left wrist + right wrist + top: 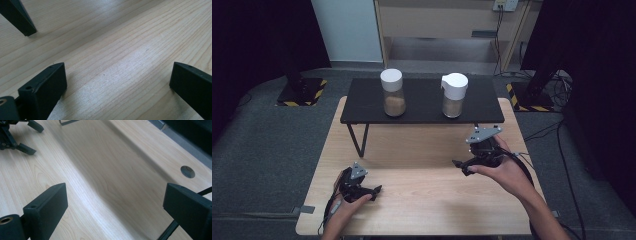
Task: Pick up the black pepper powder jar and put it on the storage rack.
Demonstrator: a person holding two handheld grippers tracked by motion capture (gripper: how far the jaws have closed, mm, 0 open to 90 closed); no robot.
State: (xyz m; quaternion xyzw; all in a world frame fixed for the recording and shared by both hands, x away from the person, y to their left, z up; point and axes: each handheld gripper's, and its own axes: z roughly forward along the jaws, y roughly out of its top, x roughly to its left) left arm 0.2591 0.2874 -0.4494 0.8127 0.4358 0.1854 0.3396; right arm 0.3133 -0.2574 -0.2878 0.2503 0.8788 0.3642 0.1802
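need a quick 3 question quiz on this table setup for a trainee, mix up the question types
1. True or false: the right gripper holds one of the jars.
2. Which jar has a lid with a pouring spout? A: the left jar; B: the right jar; C: neither.
3. Fill in: both jars stand on the black ____ at the far side of the wooden table.

Key
1. False. Its jaws stand open over bare wood, as do those of the left gripper.
2. B. The right jar's white lid juts out to one side; the left jar's is a plain round cap.
3. Shelf: a low raised one on thin metal legs.
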